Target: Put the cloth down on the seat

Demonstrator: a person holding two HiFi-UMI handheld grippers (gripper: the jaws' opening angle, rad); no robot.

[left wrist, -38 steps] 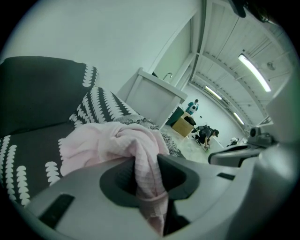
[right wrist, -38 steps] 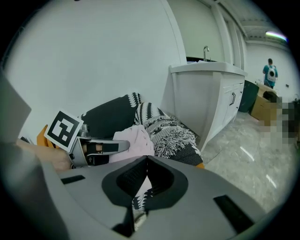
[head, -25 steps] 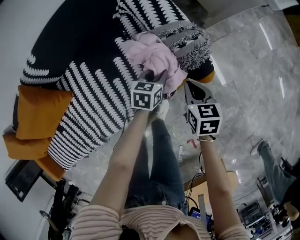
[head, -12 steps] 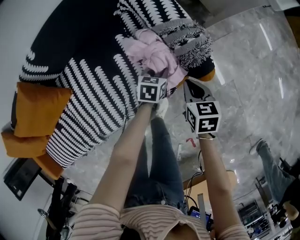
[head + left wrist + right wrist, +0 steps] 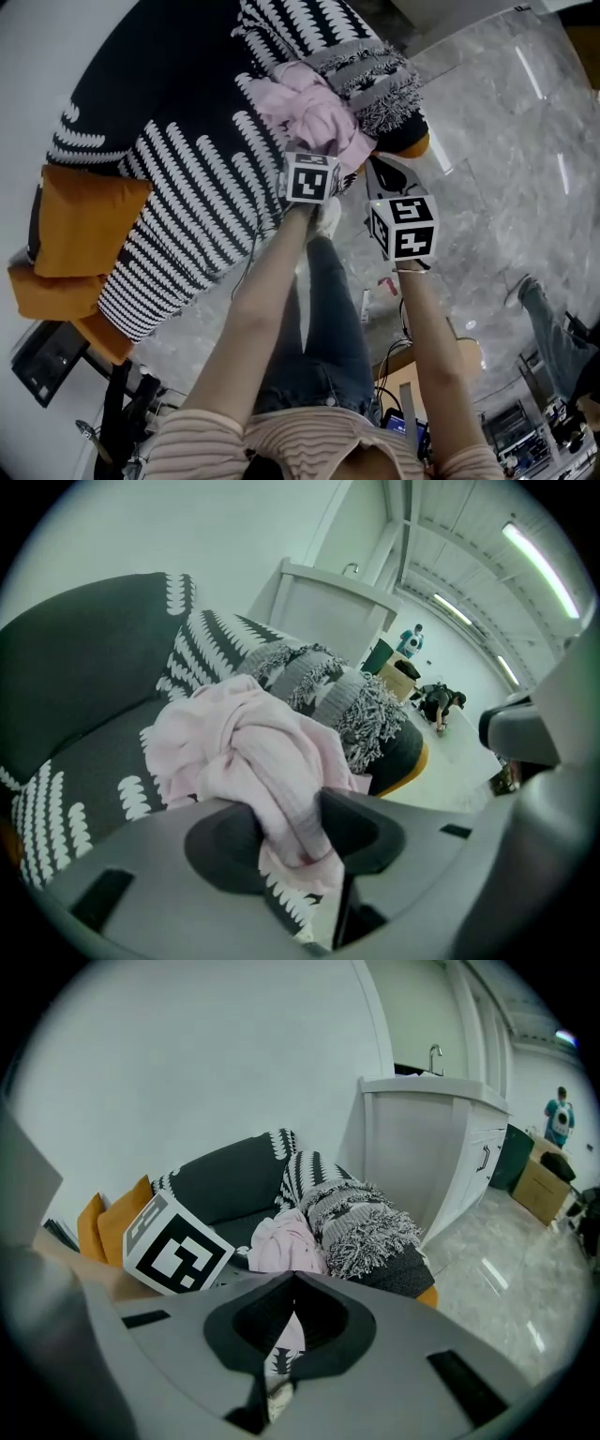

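Observation:
The pink cloth (image 5: 314, 112) lies bunched on the dark seat with white patterning (image 5: 178, 169), next to a fringed grey throw (image 5: 375, 80). My left gripper (image 5: 315, 152) is at the cloth's near edge. In the left gripper view a fold of the cloth (image 5: 253, 752) hangs between the jaws of that gripper (image 5: 286, 832), which are opening wide around it. My right gripper (image 5: 380, 176) hovers beside it, off the seat's front edge, shut with nothing in it. The right gripper view shows the cloth (image 5: 286, 1237) beyond the closed tips of the right gripper (image 5: 293, 1279).
Orange cushions (image 5: 80, 220) sit at the seat's left end. The marble floor (image 5: 497, 141) spreads to the right. A white counter with a tap (image 5: 431, 1138) stands behind the sofa. The person's legs are below the grippers.
The left gripper has moved a little right and further onto the seat, and the cloth now rests lower on it. The right gripper has hardly moved.

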